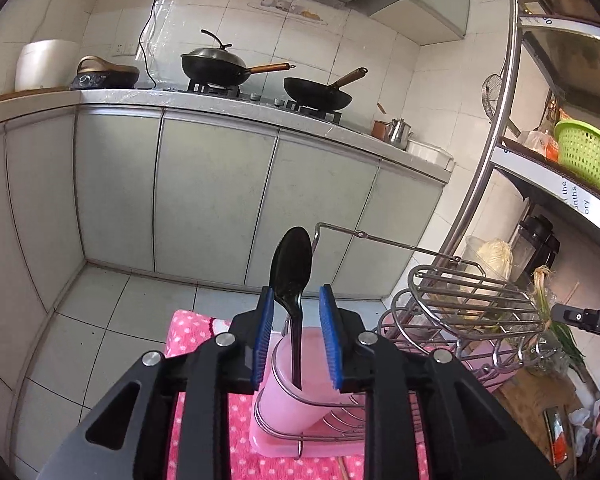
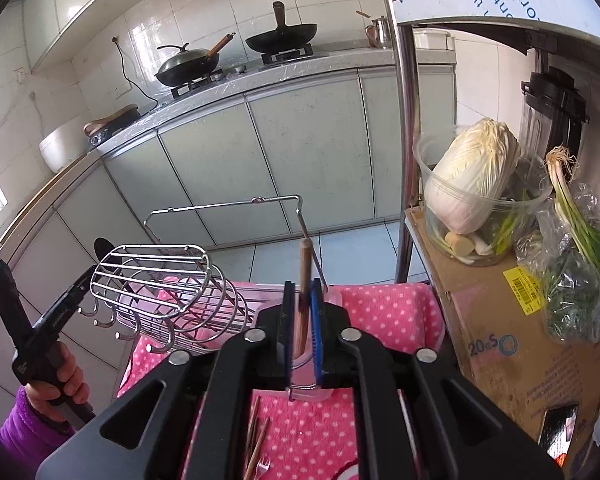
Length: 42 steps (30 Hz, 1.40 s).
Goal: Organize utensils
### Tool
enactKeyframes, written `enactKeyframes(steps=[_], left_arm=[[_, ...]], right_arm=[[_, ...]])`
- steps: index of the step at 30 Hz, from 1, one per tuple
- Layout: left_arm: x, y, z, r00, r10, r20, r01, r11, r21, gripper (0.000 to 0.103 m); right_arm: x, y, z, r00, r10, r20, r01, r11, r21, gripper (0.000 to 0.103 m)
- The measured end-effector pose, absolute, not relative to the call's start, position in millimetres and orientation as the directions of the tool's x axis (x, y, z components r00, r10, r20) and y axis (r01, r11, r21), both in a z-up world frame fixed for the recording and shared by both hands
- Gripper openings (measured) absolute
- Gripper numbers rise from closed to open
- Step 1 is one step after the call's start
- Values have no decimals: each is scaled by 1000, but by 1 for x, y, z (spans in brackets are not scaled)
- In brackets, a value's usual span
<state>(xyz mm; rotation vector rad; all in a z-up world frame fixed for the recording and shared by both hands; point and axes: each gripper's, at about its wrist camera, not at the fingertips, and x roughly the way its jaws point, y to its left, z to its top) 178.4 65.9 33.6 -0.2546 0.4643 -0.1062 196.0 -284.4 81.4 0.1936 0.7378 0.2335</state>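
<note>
In the left wrist view my left gripper is open. A black spoon stands upright between its blue pads, handle down in a pink cup of the wire utensil rack; the left pad seems to touch it. In the right wrist view my right gripper is shut on a wooden chopstick, held upright over the rack's pink cup. The rack sits on a pink dotted towel. Loose chopsticks and a small fork lie on the towel below.
A steel shelf post stands right of the rack. A cardboard box carries a tub with cabbage and scallions. Across the floor, a counter holds two woks.
</note>
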Motion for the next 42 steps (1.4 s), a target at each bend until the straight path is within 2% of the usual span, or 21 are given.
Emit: enactKeyframes(steps=[2, 3, 11, 23, 30, 35, 42], left_arm=[[172, 68, 38, 885, -168, -435, 47, 960, -277, 22], [169, 68, 41, 883, -170, -437, 48, 960, -278, 22], [131, 72, 57, 872, -196, -449, 68, 956, -286, 22], [82, 55, 39, 760, -309, -572, 136, 936, -324, 23], [79, 37, -6, 628, -384, -677, 152, 914, -377, 22], [99, 19, -52, 455, -442, -773, 121, 891, -438, 22], [131, -3, -101, 288, -414, -864, 45, 906, -420, 22]], right_arm=[[192, -286, 83, 723, 277, -633, -143, 956, 255, 42], [189, -287, 84, 726, 275, -630, -144, 957, 252, 44], [158, -294, 93, 746, 275, -606, -145, 956, 255, 44], [83, -284, 52, 706, 355, -613, -166, 924, 344, 44], [67, -273, 9, 637, 390, -665, -162, 911, 379, 44], [69, -269, -23, 569, 424, -705, -151, 896, 418, 44], [71, -272, -46, 524, 447, -725, -129, 883, 451, 44]])
